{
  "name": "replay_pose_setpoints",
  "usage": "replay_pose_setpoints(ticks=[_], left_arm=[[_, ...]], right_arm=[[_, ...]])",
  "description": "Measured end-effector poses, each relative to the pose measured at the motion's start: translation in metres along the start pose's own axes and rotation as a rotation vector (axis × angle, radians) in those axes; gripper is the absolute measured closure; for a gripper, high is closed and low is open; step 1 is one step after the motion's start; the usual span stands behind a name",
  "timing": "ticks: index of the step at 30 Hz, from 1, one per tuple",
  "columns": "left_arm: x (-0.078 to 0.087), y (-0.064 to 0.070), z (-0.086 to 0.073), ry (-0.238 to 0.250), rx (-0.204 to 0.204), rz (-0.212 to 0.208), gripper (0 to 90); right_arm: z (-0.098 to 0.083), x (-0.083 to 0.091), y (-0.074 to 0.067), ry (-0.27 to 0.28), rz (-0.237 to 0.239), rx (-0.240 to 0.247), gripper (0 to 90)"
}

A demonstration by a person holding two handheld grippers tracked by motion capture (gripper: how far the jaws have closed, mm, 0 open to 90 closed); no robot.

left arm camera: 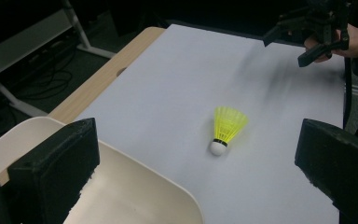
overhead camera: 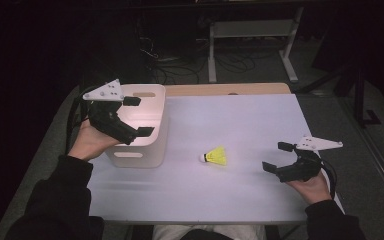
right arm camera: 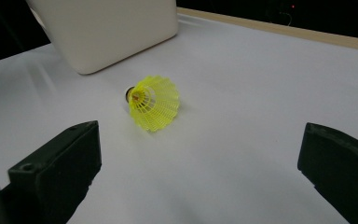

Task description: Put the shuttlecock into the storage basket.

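A yellow shuttlecock (overhead camera: 215, 156) with a white cork tip lies on its side on the white table (overhead camera: 240, 120), right of a white bin (overhead camera: 145, 155). My left gripper (overhead camera: 139, 116) hovers open over the bin, with nothing between its jaws. My right gripper (overhead camera: 278, 156) is open low over the table, to the right of the shuttlecock and apart from it. In the left gripper view the shuttlecock (left arm camera: 227, 127) lies beyond the bin's rim (left arm camera: 168, 184), and the right gripper (left arm camera: 289, 44) shows far off. In the right gripper view the shuttlecock (right arm camera: 156, 102) lies skirt toward me, in front of the bin (right arm camera: 107, 32).
A wooden strip (overhead camera: 225, 89) runs along the table's far edge. Beyond it stand a white desk frame (overhead camera: 252, 35) and cables on a dark floor. Bare table surface lies around the shuttlecock and between the two grippers.
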State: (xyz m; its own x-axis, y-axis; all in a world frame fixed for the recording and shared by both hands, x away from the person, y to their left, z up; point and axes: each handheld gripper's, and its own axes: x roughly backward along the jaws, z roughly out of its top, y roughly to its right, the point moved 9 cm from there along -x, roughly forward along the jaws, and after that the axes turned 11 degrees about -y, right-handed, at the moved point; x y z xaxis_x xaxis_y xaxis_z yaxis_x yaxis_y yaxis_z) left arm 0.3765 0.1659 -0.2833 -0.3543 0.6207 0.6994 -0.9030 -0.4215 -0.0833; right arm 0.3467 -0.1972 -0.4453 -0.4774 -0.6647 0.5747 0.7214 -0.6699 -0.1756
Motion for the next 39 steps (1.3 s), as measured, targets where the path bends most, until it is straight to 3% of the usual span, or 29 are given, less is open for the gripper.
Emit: replay_pose_setpoints(ticks=[7,39], left_arm=[[-0.010,0.009,0.011,-0.033,-0.040,-0.025,0.0],[-0.060,0.015,0.018,-0.160,-0.082,-0.097,0.0]], right_arm=[[0.000,0.000,0.000,0.000,0.001,0.003,0.0],[0.000,0.000,-0.002,0.002,0.007,0.010,0.0]])
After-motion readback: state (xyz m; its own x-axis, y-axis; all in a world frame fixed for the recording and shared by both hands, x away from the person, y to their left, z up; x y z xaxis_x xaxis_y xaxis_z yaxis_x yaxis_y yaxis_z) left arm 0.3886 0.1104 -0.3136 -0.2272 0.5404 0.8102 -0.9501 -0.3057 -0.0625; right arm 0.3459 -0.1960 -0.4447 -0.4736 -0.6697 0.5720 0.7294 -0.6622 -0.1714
